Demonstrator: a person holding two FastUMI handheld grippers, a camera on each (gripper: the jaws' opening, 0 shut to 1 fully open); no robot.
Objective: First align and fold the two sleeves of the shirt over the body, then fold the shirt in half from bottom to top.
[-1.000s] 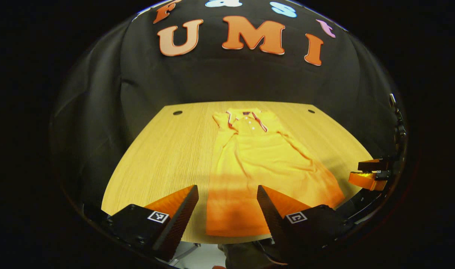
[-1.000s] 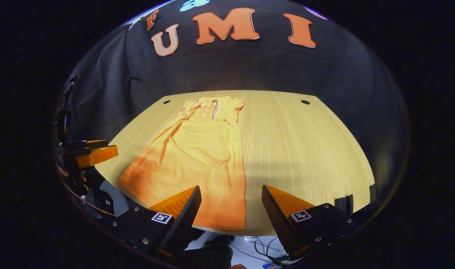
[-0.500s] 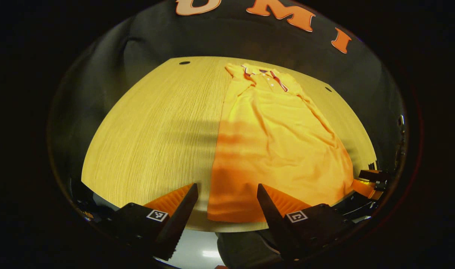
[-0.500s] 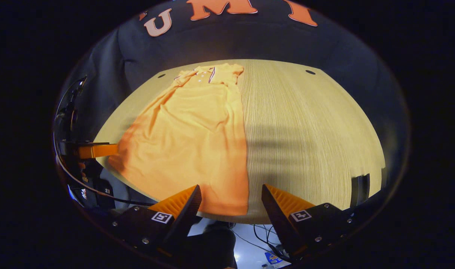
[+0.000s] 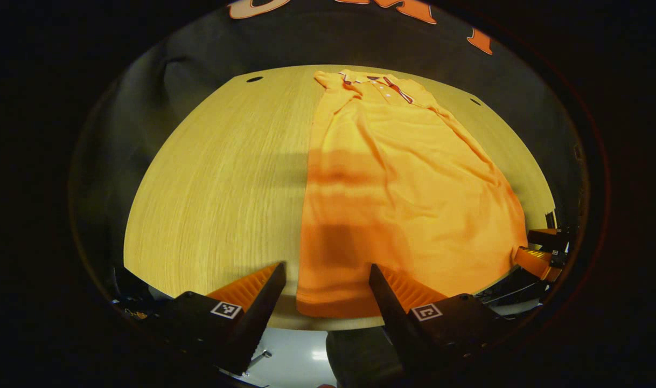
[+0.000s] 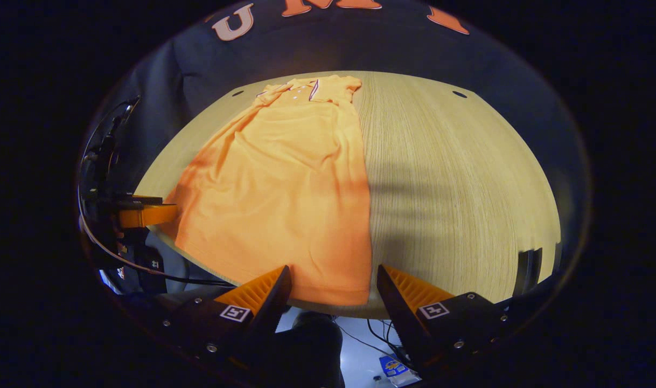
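An orange polo shirt (image 5: pixel 392 178) lies flat on the wooden table (image 5: pixel 215 183), collar at the far end, both sleeves folded in over the body, hem at the near edge. My left gripper (image 5: pixel 327 269) hangs open above the hem's left corner (image 5: pixel 312 307). In the right gripper view the same shirt (image 6: pixel 285 183) spreads to the left, and my right gripper (image 6: pixel 333 272) hangs open above the hem's right corner (image 6: pixel 355 296). The right gripper (image 5: pixel 541 248) also shows at the far right of the left gripper view; the left gripper (image 6: pixel 139 213) shows at the left edge of the right gripper view.
The table's near edge (image 6: pixel 392 311) runs just under both grippers, with floor and cables (image 6: pixel 382 345) below it. Two small dark holes (image 6: pixel 459 94) sit in the table's far corners. Bare wood (image 6: pixel 457 183) extends to the right of the shirt.
Both grippers have risen and tilted downward, so the shirt's hem and the table's near edge sit closer under the fingers. The shirt has not moved. Both stay open.
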